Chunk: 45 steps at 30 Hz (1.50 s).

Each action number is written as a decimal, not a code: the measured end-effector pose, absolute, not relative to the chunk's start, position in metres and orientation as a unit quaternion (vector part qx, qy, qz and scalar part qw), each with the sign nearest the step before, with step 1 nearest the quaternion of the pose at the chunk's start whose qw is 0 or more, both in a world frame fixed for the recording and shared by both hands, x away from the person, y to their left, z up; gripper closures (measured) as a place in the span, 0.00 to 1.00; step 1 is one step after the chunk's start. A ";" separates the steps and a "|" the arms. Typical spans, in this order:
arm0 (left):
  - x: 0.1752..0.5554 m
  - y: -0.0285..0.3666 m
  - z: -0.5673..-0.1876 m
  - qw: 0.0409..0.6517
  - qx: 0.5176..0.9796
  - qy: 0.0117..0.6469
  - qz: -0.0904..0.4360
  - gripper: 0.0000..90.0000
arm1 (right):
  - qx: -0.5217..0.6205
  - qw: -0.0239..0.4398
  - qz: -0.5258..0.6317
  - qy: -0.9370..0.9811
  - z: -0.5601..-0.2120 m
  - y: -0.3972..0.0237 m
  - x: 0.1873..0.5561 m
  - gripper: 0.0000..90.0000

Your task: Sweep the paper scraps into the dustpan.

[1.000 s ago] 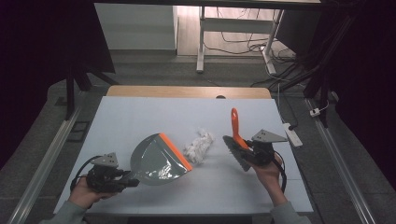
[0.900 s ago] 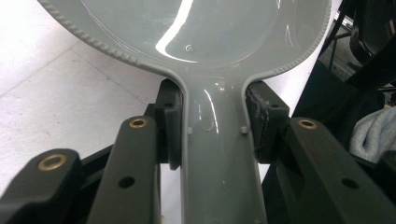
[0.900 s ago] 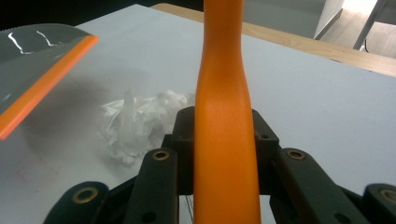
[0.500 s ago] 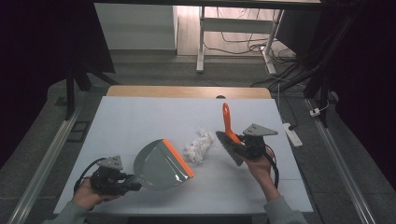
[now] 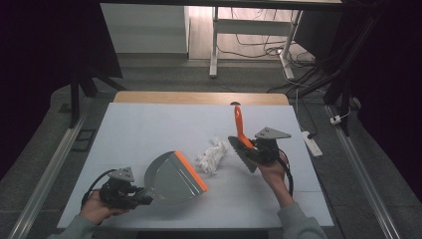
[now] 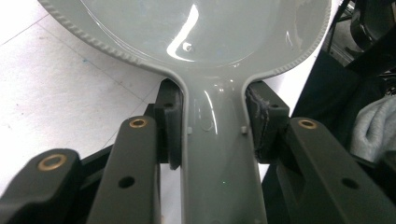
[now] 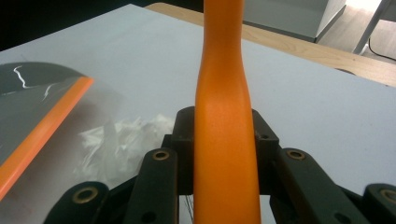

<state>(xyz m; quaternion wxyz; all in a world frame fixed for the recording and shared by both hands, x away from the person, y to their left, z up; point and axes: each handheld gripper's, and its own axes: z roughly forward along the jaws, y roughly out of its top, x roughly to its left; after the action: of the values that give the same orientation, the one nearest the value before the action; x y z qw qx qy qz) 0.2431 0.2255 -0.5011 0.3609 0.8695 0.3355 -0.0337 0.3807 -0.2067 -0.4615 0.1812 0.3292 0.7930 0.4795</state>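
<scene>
- Left tongs (image 5: 144,195): black body, grey three-cornered plate on top, black cable looping out at 9 o'clock.
- Left tongs, own camera (image 6: 212,128): two matte black jaws on black link arms; brass-coloured rivets at the pivots, plain bored holes below them; the pad at 3 o'clock is frayed along its edge.
- Right tongs (image 5: 247,149): black body, grey three-cornered plate, black cable trailing toward 6 o'clock.
- Right tongs, own camera (image 7: 224,135): black jaws and link arms, brass-coloured rivets.
- Sleeves (image 5: 297,224): grey, on both forearms.
</scene>
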 end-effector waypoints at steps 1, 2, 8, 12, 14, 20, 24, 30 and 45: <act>0.244 0.225 -0.502 0.360 0.870 0.336 -0.034 0.68 | 0.333 0.178 0.482 0.790 -0.461 -0.204 0.387 0.78; 0.244 0.224 -0.503 0.360 0.870 0.336 -0.034 0.68 | 0.333 0.178 0.482 0.790 -0.461 -0.204 0.387 0.78; 0.248 0.220 -0.508 0.353 0.873 0.334 -0.038 0.68 | 0.342 0.175 0.471 0.794 -0.457 -0.192 0.405 0.78; 0.249 0.219 -0.509 0.351 0.874 0.333 -0.037 0.68 | 0.350 0.173 0.462 0.796 -0.455 -0.186 0.417 0.78; 0.250 0.220 -0.509 0.353 0.874 0.333 -0.037 0.68 | 0.352 0.172 0.458 0.798 -0.455 -0.184 0.422 0.78; 0.252 0.219 -0.511 0.353 0.874 0.332 -0.037 0.68 | 0.360 0.171 0.446 0.802 -0.456 -0.175 0.437 0.78; 0.253 0.217 -0.513 0.349 0.877 0.328 -0.040 0.68 | 0.364 0.168 0.438 0.805 -0.459 -0.170 0.445 0.78; 0.255 0.214 -0.515 0.344 0.880 0.325 -0.042 0.68 | 0.372 0.162 0.422 0.811 -0.465 -0.165 0.459 0.78; 0.260 0.209 -0.518 0.342 0.880 0.327 -0.045 0.68 | 0.384 0.154 0.397 0.819 -0.475 -0.157 0.477 0.78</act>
<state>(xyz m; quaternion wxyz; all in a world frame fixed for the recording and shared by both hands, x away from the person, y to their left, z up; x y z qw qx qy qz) 0.2604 0.2089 -0.5184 0.3420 0.8799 0.3269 -0.0445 0.4765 -0.1571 -0.4749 0.1545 0.3841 0.8193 0.3967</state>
